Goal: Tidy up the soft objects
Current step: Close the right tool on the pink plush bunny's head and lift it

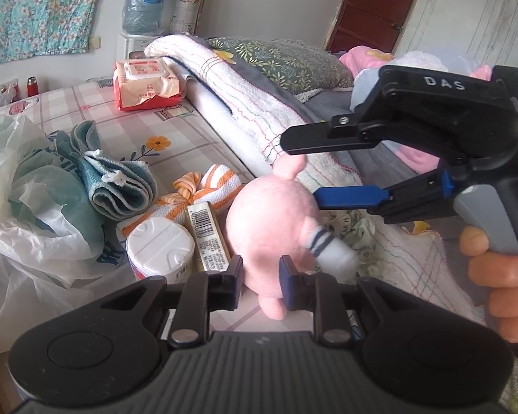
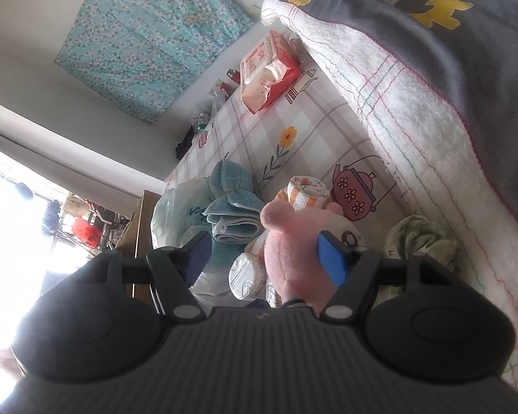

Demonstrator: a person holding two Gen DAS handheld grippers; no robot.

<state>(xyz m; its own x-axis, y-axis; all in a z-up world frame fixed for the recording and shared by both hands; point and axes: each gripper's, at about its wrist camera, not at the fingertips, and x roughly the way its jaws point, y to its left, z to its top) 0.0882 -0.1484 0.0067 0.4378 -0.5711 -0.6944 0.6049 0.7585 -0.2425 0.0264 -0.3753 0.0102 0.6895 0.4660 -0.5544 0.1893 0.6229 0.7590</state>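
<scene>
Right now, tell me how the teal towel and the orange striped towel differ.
The teal towel is one plain colour, while the orange striped towel has orange and white bands. The teal towel lies beside the white plastic bag; the orange striped towel lies nearer the pink plush toy. The teal towel looks the bulkier. Both are rolled or bundled cloths resting on the checked tablecloth, and neither is gripped.

- My left gripper (image 1: 260, 284) pinches the pink plush toy (image 1: 271, 220) low down
- My right gripper (image 1: 298, 176) spread around its top — blue pad touching
- Teal towel (image 1: 119, 186), orange-striped towel (image 1: 203, 196), white jar (image 1: 159, 250) just left
</scene>
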